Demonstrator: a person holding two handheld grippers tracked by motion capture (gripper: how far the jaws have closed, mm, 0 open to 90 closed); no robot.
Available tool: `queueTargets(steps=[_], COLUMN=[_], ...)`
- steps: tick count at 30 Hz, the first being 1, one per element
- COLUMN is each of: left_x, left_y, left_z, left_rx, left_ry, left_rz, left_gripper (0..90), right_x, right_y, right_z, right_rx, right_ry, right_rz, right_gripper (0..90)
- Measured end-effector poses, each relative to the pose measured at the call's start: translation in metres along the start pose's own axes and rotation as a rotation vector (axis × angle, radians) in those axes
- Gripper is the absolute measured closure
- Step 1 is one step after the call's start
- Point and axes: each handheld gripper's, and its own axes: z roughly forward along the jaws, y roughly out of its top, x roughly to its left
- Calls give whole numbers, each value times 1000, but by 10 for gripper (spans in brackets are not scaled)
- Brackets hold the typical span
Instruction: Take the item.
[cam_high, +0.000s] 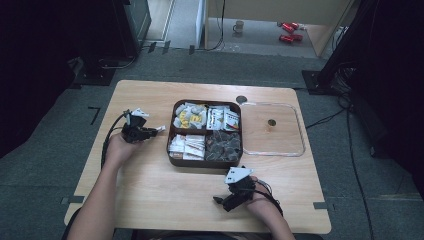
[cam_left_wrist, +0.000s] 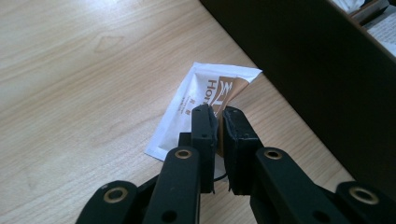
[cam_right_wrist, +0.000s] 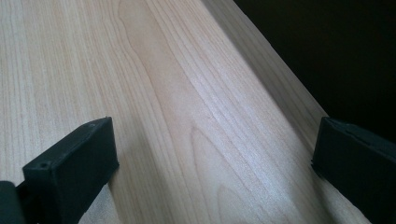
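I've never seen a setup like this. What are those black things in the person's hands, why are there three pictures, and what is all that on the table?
There is no robot here: a person holds a hand-operated clamp with two black jaws in each hand, the left gripper and the right gripper. The high view looks down from a camera fixed above the wooden table. The other two pictures come from small cameras riding on the grippers, looking along their jaws.

On the table sits a brown box with four compartments, filled with small packets. Beside it lies a clear lid.

In the left gripper view, the jaws are pinched on a white and brown sachet next to the box's dark wall. In the right gripper view, the jaws stand wide apart over bare wood, holding nothing.
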Motion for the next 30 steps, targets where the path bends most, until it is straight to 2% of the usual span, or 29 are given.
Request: queueTargets(steps=[3, 6, 8, 9, 13, 23, 30], left_x=[2, 3, 3, 3, 2, -2, -2], left_y=[-2, -3, -3, -3, -3, -3, -6], left_z=[2, 2, 3, 2, -3, -18, -30], left_rx=[-7, -2, -1, 0, -19, -70, -101], left_ry=[-25, -39, -39, -39, -9, -25, -23], left_rz=[-22, -27, -24, -23, -26, -11, -27], left_gripper=[829, 806, 782, 739, 653, 551, 500], right_x=[0, 0, 0, 0, 0, 0, 0], right_y=[0, 0, 0, 0, 0, 0, 0], right_z=[0, 0, 0, 0, 0, 0, 0], right_rx=[0, 0, -1, 0, 0, -1, -1], right_ry=[0, 0, 1, 0, 0, 1, 1], right_rz=[0, 0, -1, 0, 0, -1, -1], right_gripper=[0, 0, 0, 0, 0, 0, 0])
